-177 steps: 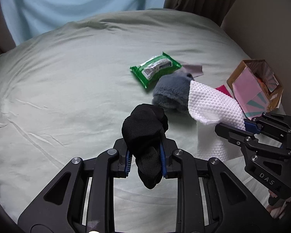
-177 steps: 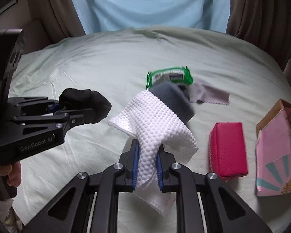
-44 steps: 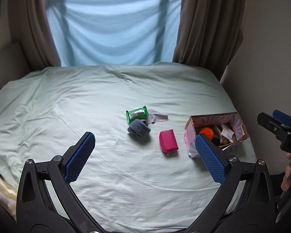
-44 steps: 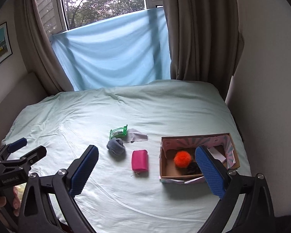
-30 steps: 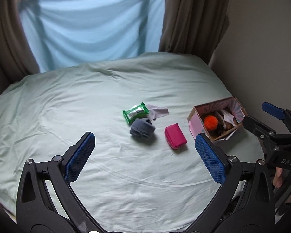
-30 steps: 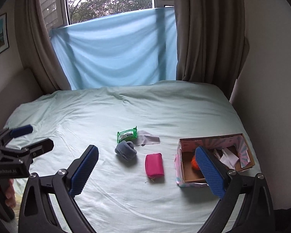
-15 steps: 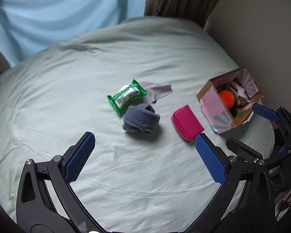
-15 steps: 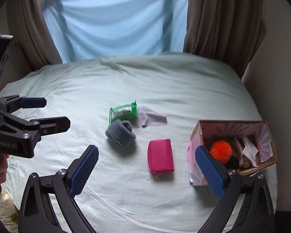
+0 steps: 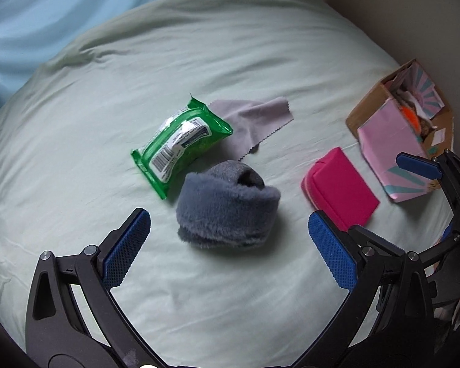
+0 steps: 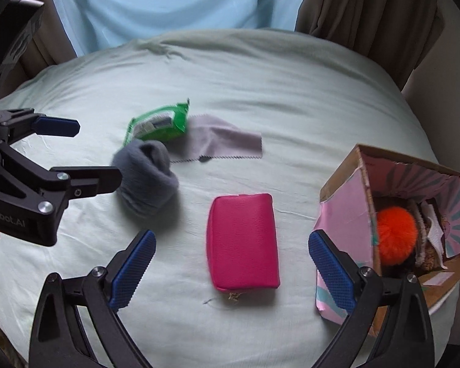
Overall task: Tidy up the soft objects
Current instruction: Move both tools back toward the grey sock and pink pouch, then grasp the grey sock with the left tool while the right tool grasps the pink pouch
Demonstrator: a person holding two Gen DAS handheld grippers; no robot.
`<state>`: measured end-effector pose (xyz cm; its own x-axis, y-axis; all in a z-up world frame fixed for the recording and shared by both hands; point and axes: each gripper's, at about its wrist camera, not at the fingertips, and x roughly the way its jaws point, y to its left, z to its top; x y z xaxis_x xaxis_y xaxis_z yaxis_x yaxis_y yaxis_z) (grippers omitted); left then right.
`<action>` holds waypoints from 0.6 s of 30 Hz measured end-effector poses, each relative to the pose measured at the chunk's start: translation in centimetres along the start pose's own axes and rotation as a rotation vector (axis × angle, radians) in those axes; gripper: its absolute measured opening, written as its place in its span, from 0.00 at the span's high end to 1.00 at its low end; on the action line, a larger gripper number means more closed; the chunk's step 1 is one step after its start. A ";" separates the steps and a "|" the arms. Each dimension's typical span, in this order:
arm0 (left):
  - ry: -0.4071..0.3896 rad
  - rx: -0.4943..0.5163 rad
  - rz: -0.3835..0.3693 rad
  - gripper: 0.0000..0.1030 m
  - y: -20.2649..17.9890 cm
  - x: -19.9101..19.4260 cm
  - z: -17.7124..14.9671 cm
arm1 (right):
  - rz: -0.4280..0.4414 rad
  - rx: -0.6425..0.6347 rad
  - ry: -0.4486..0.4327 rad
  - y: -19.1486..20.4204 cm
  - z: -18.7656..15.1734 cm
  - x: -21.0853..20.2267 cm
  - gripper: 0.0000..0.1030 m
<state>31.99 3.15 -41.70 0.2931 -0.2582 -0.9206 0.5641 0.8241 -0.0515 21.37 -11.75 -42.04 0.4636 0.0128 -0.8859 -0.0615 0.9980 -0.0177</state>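
Observation:
A grey fuzzy rolled sock (image 9: 227,205) lies on the pale green bed, between my left gripper's wide-open fingertips. My left gripper (image 9: 230,245) is open and empty just above and in front of it. A pink pouch (image 10: 243,240) lies flat to its right; my right gripper (image 10: 231,260) is open and empty, hovering over it. A green wipes pack (image 9: 181,141) and a thin grey cloth (image 9: 254,125) lie behind the sock. The pink cardboard box (image 10: 346,214) at the right holds an orange pompom (image 10: 395,234) and other soft items.
The box (image 9: 392,132) stands near the bed's right edge by the wall. Curtains and a blue drape hang behind the bed. The left gripper's body (image 10: 30,184) shows at the left of the right wrist view.
Both grippers, which held a black sock and a white cloth earlier, are now empty and open. Over the last second both have dropped from high above toward the sock and pouch.

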 end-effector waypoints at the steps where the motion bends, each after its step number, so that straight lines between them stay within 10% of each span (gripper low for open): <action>1: 0.004 0.008 0.003 0.01 0.0 0.9 0.2 | 0.005 0.005 0.011 -0.2 0.0 0.9 0.04; 18: 0.069 0.058 -0.023 0.23 -0.4 8.0 1.1 | 0.000 -0.016 0.115 -0.3 -0.4 8.1 0.09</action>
<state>34.95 0.27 -48.59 0.2266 -0.2399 -0.9440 0.6147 0.7870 -0.0525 24.74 -11.99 -49.40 0.3594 0.0043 -0.9332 -0.0760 0.9968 -0.0247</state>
